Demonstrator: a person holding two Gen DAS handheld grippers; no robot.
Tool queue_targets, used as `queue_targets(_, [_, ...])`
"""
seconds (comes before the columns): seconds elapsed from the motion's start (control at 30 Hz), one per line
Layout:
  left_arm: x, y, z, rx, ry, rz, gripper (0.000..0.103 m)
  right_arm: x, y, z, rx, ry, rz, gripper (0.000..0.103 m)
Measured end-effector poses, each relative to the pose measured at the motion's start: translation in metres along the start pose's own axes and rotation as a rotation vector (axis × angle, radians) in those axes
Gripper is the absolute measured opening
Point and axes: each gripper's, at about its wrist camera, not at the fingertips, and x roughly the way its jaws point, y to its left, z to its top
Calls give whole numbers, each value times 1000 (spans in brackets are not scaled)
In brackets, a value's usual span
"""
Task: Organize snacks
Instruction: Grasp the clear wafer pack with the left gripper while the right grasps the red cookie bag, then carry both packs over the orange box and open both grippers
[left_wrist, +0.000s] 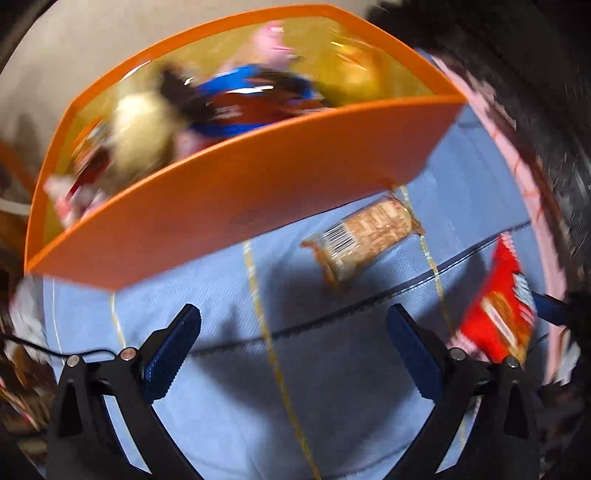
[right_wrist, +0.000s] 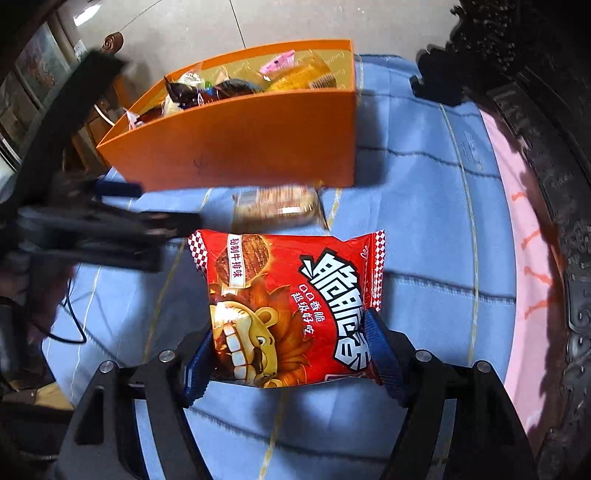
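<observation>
Currently | step: right gripper (right_wrist: 291, 350), jaws pinching red snack bag (right_wrist: 291, 306) on blue surface (right_wrist: 424, 221) | left gripper (left_wrist: 293, 354), jaws wide, empty, near wrapped biscuit pack (left_wrist: 364, 236) | next: likely lift bag into far orange box (right_wrist: 240, 147)

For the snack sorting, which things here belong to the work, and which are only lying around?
Belong to the work:
- orange box, already holding several snacks
- red snack bag, between the right gripper's jaws
- clear-wrapped biscuit pack on the blue cloth, beside the box
- left gripper, jaws open and empty

Only lying around:
- black cable
- pink cloth
- dark carved furniture
</observation>
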Motion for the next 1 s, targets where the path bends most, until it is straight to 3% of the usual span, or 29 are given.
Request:
queue_targets(0.4, [44,-50,44,162,0,-24,97,2,-7,1,23,56,57,75])
queue_targets(0.43, [47,-52,45,169,-6,-30,81,3,-7,1,22,59,59,75])
queue_targets(0.47, [52,-52,47,179,1,-57,58,3,-8,1,22,61,63,75])
queue_targets(0.53, [56,-50,47,182,-6,-81,56,5,-9,1,25,62,62,75])
queue_targets(0.63, [53,-48,39,215,-20,-79,43,7,-10,2,32,65,65,75])
queue_targets(0.7, [48,-41,33,186,-10,-99,40,5,-9,4,28,59,64,75])
queue_targets(1.0, [-34,33,-11,-20,-148,-134,39,-16,13,22,-54,10,77,75])
